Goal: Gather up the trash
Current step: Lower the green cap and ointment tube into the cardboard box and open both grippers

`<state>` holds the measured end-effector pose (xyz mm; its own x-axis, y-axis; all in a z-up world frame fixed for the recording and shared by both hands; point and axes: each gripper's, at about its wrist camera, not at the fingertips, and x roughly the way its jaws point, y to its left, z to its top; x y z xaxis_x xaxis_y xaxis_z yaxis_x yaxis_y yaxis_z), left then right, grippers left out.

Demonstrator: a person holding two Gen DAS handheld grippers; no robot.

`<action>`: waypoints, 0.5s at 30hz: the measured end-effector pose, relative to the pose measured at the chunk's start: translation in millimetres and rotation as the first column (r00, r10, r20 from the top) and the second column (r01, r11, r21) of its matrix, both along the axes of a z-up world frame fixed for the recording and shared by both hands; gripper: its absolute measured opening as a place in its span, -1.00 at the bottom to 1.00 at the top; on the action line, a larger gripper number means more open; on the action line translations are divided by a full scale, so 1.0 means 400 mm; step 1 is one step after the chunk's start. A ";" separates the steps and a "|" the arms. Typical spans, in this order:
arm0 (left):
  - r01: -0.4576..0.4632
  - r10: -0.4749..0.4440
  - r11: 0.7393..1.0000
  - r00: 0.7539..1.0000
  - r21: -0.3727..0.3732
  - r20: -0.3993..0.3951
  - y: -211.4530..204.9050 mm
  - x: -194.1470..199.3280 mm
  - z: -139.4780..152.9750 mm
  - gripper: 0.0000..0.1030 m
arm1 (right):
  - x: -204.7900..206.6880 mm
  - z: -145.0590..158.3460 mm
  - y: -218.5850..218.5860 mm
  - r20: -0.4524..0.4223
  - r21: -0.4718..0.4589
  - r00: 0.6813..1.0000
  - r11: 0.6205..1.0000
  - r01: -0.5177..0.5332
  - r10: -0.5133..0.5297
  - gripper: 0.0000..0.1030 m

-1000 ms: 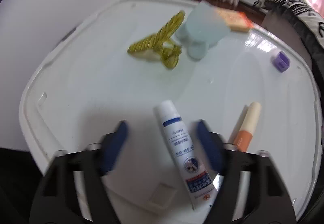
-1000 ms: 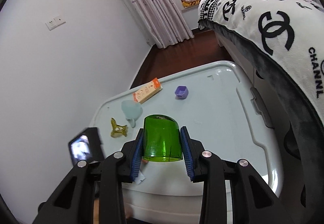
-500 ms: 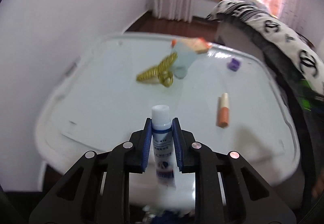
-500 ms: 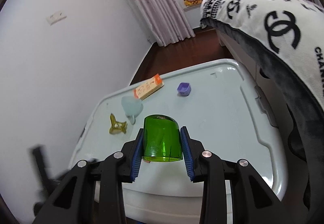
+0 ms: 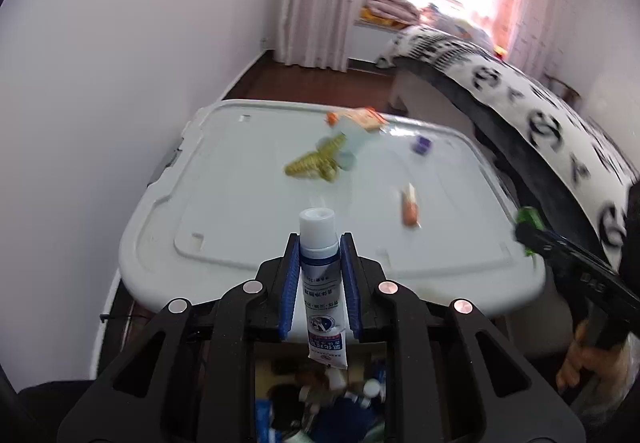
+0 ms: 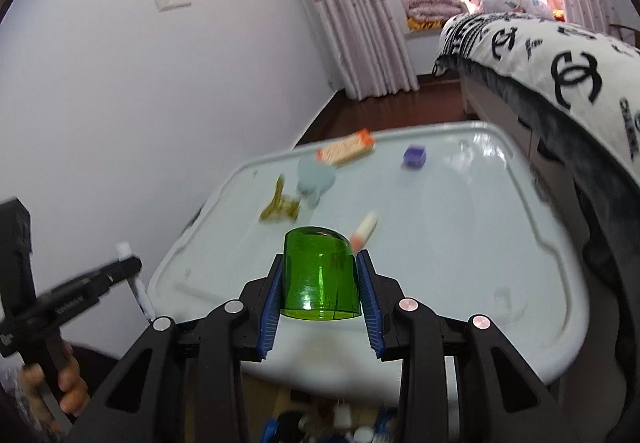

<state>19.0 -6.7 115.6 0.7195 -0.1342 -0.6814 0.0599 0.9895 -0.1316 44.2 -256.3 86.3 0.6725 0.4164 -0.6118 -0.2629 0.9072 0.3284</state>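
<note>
My left gripper (image 5: pixel 320 243) is shut on a white tube with a blue label (image 5: pixel 320 275), held upright over an open box of trash (image 5: pixel 320 403) below the near edge of the white bin lid (image 5: pixel 248 179). My right gripper (image 6: pixel 320 263) is shut on a green plastic cup (image 6: pixel 320 275), also above that box (image 6: pixel 328 423). On the lid lie a yellow-green coil (image 5: pixel 316 163), a pale blue cup (image 6: pixel 314 175), an orange and cream stick (image 5: pixel 410 203), a small purple cap (image 5: pixel 422 144) and an orange carton (image 6: pixel 346 151).
A white wall runs along the left. A bed with a black-and-white blanket (image 6: pixel 560 59) stands at the right of the lid. Curtains and a window are at the back. The other gripper shows at each view's edge, the left one (image 6: pixel 120 271) and the right one (image 5: pixel 532 227).
My left gripper closed on the white tube, lifted it off the lid and drew back over the box. My right gripper kept hold of the green cup and moved back a little.
</note>
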 end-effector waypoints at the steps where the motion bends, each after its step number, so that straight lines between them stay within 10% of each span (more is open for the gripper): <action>1: 0.017 -0.017 1.000 1.000 0.008 -0.004 -0.006 -0.025 -0.005 -0.61 | -0.030 -0.013 0.012 -0.023 -0.005 1.000 1.000 -0.015 0.015 -0.32; 13: 0.143 -0.128 0.988 0.966 0.050 -0.224 -0.061 -0.188 -0.215 -0.60 | -0.244 -0.187 0.098 -0.284 -0.045 0.957 0.995 -0.084 0.068 -0.31; 15: 0.141 -0.122 0.989 0.953 0.048 -0.276 -0.055 -0.177 -0.248 -0.54 | -0.233 -0.218 0.099 -0.336 -0.088 0.941 0.993 -0.075 0.042 -0.03</action>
<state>-51.7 -28.6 16.5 0.4851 -0.1630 -0.8591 0.1610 0.9823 -0.0955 -49.0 -216.5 -0.9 0.3996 0.3755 -0.8363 -0.2075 0.9256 0.3165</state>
